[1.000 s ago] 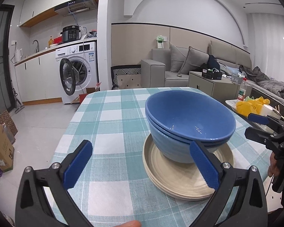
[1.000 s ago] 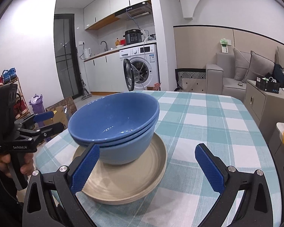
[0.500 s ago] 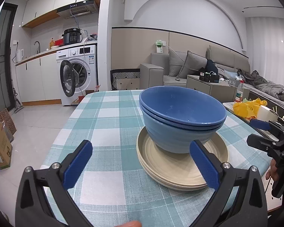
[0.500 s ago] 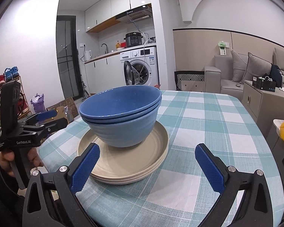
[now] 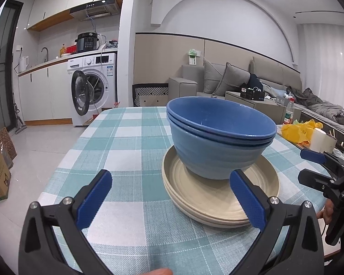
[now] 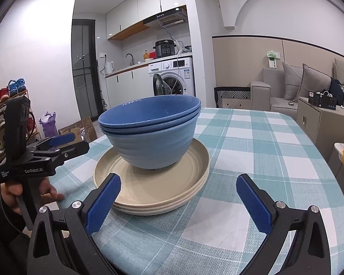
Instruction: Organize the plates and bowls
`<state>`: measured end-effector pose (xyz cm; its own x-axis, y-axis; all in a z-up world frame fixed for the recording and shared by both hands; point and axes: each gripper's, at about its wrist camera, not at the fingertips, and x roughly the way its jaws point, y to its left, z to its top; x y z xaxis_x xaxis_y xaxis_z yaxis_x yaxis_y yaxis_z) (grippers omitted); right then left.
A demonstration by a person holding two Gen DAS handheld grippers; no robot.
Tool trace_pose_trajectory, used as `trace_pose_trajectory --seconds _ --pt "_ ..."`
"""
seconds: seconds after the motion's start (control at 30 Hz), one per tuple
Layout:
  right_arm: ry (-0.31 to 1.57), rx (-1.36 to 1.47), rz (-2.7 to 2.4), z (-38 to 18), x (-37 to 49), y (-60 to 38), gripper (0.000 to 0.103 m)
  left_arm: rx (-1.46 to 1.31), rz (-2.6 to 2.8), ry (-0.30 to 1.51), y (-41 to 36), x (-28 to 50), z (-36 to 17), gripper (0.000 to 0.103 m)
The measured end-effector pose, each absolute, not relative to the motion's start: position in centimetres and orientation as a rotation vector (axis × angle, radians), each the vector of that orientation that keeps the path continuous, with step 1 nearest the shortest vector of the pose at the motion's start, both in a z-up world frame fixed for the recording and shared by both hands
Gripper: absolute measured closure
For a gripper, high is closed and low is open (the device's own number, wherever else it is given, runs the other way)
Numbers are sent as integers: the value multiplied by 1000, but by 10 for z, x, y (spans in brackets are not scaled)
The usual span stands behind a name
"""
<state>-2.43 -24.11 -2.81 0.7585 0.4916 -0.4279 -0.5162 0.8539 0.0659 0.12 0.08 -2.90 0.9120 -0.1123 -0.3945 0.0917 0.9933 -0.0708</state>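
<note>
- Both my grippers have dropped lower and eased back over the last second; the view now sits nearly level with the bowls (image 5: 220,137) instead of looking down into them.
- My left gripper (image 5: 172,199) is spread wide and empty, its right pad (image 5: 248,202) in front of the near rim of the plates (image 5: 217,197), touching nothing that I can see.
- My right gripper (image 6: 180,202) is the same story: jaws wide apart, nothing between them, left pad (image 6: 103,202) just short of the plates' near edge.
- The bowls are nested together, blue, sitting upright on the cream plates, slightly off-centre towards the far side.
- The whole stack rests on the checked table (image 5: 126,142), nearer its right half as the left camera sees it, and it has not shifted.
- In the right view I see my left gripper out at the left edge, off the table side; in the left view my right gripper hangs at the far right.
- My read: the stacking looks done, and pulling back low like this suggests I'm either finished or lining up to grip the plates' rim.
- If I do lift, the off-centre bowls could slide.
</note>
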Motion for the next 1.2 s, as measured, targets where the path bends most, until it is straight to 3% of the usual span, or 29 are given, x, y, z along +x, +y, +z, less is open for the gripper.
trace_pose_trajectory --seconds 1.2 --pt "408 -27 567 -27 -29 -243 1 -47 -118 405 -3 -2 -33 0"
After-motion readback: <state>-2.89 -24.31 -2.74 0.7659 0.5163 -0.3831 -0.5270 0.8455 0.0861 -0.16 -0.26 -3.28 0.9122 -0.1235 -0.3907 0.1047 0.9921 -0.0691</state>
